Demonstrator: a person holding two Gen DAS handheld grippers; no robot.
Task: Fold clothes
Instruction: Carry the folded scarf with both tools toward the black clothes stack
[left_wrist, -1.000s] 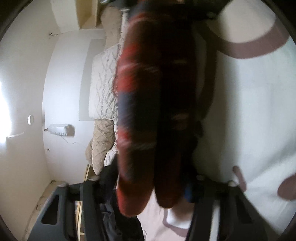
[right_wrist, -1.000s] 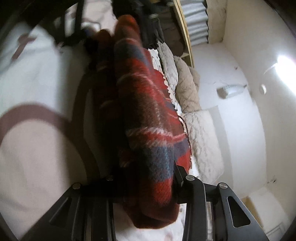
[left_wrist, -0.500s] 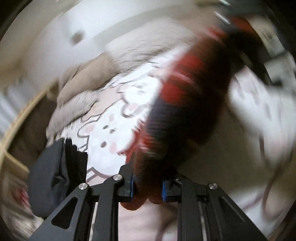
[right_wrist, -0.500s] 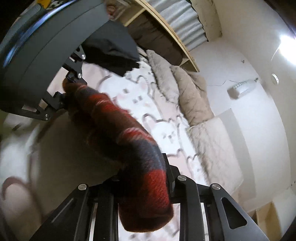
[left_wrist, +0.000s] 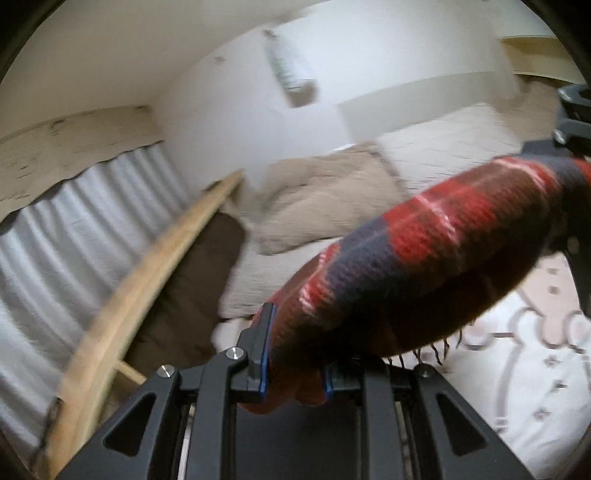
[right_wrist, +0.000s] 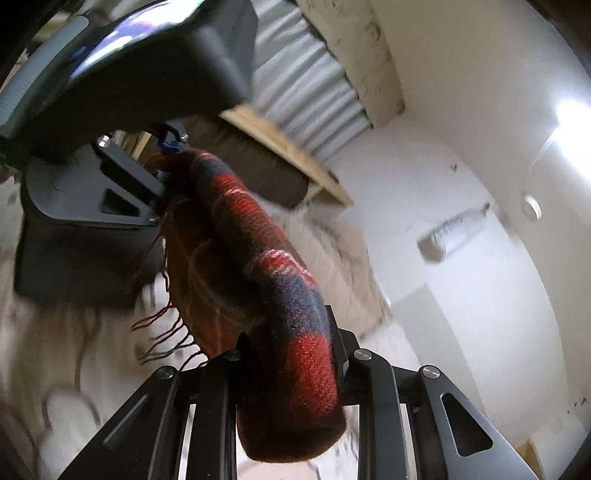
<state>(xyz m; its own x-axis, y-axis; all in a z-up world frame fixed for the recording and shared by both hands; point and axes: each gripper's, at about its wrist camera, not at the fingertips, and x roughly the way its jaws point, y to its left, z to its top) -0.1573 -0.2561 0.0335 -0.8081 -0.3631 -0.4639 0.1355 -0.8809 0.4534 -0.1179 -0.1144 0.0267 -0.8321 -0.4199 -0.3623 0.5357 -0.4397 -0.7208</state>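
Observation:
A red and navy plaid scarf with a dark fringe is stretched in the air between both grippers above the bed. My left gripper is shut on one end of it. My right gripper is shut on the other end of the scarf. In the right wrist view the left gripper's body shows at the upper left, with the scarf running to it. In the left wrist view the right gripper's body shows at the far right edge. The fringe hangs below the scarf.
A white bed sheet with pink outline prints lies below. Beige quilted pillows lie at the bed's head. A wooden shelf rail with a brown cushion under it runs on the left. White walls stand behind.
Both grippers have swung upward and turned with the scarf, lifting it off the sheet; it now hangs level between them, with the wall and pillows behind it.

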